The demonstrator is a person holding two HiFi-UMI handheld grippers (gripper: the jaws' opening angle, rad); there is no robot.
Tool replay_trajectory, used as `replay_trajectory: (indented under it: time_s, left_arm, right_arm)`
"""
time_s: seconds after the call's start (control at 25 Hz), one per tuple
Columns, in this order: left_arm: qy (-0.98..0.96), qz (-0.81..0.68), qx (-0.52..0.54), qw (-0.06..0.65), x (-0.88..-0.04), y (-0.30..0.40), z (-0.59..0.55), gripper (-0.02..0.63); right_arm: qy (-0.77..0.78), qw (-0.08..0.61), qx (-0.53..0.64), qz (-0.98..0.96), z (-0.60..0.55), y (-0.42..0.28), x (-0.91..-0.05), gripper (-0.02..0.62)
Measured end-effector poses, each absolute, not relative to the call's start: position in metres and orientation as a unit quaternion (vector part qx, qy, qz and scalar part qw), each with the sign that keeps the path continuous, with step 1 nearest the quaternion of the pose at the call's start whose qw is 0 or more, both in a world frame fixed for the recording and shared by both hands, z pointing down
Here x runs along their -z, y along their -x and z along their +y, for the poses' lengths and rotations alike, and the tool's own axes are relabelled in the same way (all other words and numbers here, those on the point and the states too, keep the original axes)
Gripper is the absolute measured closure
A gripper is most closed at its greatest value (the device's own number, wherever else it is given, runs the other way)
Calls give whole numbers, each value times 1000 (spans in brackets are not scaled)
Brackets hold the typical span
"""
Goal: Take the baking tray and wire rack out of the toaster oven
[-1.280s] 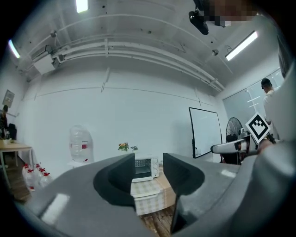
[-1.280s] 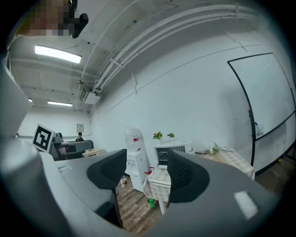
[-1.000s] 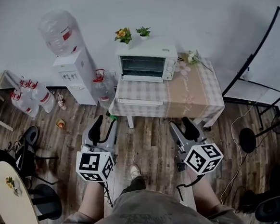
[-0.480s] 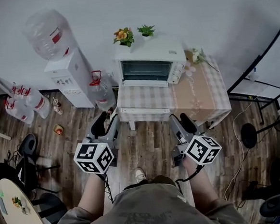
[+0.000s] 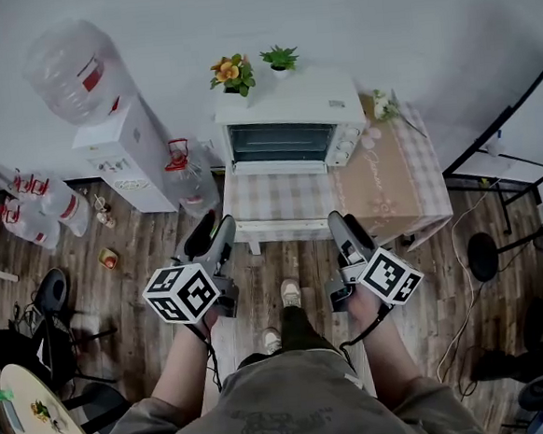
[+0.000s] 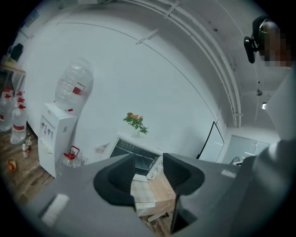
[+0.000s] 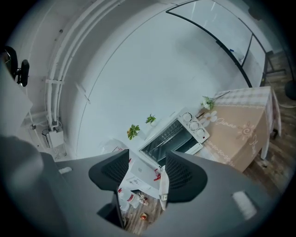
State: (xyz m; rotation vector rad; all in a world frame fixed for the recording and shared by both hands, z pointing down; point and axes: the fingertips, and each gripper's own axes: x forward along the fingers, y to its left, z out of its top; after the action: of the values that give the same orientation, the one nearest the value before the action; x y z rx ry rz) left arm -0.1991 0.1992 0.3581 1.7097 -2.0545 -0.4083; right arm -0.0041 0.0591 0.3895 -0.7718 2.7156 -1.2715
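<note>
The white toaster oven (image 5: 287,116) stands at the back of a table with a checked cloth (image 5: 390,179). Wire-rack bars show behind its dark front (image 7: 169,136); the baking tray I cannot make out. My left gripper (image 5: 218,232) and right gripper (image 5: 340,223) hover side by side over the floor, just short of the table's front edge, both pointing at the oven. In the left gripper view the left gripper (image 6: 148,171) is open and empty. The right gripper (image 7: 147,173) has just been closing a little, still open with nothing between the jaws.
A water dispenser (image 5: 121,144) and water jugs (image 5: 189,180) stand left of the table. Two small potted plants (image 5: 227,72) sit on the oven. A black metal frame (image 5: 499,137) is at the right. Chairs and a round table (image 5: 25,418) are at the lower left.
The person has stepped toward the table. Both grippers moved forward to its front edge and rolled. The oven now sits nearer and larger in view.
</note>
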Motion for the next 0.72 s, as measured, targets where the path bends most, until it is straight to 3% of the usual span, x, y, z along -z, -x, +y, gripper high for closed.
replay_trajectory:
  time_s: [0.72]
  left_arm:
    - [-557,-696,277,358,-445,267,48,414]
  right_arm:
    - [240,26,531,812,-88,85,-474,365]
